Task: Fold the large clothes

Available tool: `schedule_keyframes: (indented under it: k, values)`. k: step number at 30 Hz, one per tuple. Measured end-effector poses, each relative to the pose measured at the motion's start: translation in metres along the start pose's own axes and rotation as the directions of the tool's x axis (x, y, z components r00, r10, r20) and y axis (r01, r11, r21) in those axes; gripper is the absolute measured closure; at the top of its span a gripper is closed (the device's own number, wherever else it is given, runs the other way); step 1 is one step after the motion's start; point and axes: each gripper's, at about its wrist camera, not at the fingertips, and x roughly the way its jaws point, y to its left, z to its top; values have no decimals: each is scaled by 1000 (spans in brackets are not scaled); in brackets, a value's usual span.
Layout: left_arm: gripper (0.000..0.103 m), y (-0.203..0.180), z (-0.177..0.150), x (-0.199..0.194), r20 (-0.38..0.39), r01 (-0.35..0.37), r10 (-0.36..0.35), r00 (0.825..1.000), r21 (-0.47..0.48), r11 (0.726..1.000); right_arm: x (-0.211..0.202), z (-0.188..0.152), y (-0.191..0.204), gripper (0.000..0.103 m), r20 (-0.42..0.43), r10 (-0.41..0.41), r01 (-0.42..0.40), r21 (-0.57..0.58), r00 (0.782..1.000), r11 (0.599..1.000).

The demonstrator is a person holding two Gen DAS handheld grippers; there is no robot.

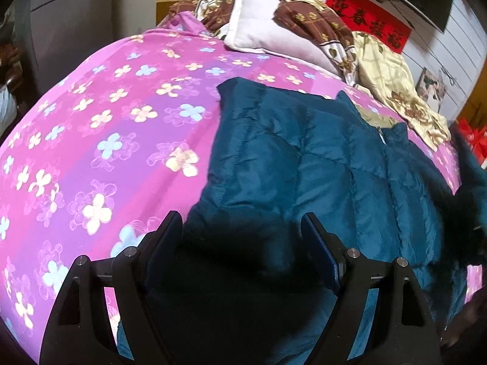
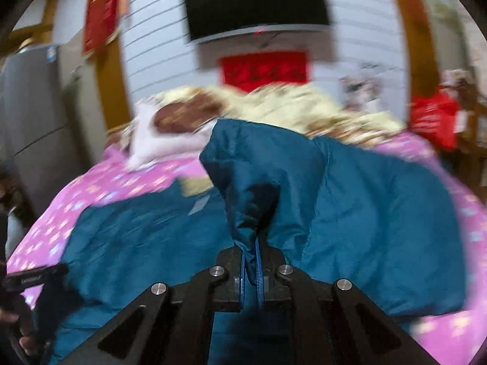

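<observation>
A large teal quilted jacket (image 1: 319, 158) lay spread on a bed covered with a pink flowered sheet (image 1: 91, 127). In the left wrist view it covered the right half of the bed, reaching from the near edge up toward the bedding heaped at the far end, its zip and collar toward the bed's right side.

The left gripper (image 1: 242, 228) hung over the near part of the jacket with its jaws standing wide apart and nothing between them; the padded cloth lay below in shadow.

The right gripper (image 2: 251, 261) had its jaws closed tight on a bunched fold of the jacket's fabric, which rose from the pinch in a peaked flap lifted above the rest of the garment. That view was smeared with motion blur.

At the far end of the bed lay a pale pink pillow (image 1: 264, 30) beside a rumpled brown and cream quilt (image 1: 392, 76). On the slatted wall behind hung a dark screen (image 2: 255, 3) and a red banner (image 2: 263, 68).
</observation>
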Motion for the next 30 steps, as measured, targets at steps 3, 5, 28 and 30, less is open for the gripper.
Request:
schedule_keyframes:
  k: [3,5,28,30]
  values:
    - [23,3,3,1,-10,16,-16,1000,-20,1000,37,-12,48,98,-84,86,-91,-62,993,994]
    - [23,2,4,-1,-3,22,-23,1000,-15,1000,55,-18,76,98,-140,97,-114,-117,985,987]
    - [22,-112,-4,0,0,352,-363,932,235,906,-38,-91,-47,16,-303,-242,263,30,922,964]
    - [22,-114,-2,10,2,344,-352,936,210,915,-35,-91,-43,15,-305,-266,278,-4,915,961]
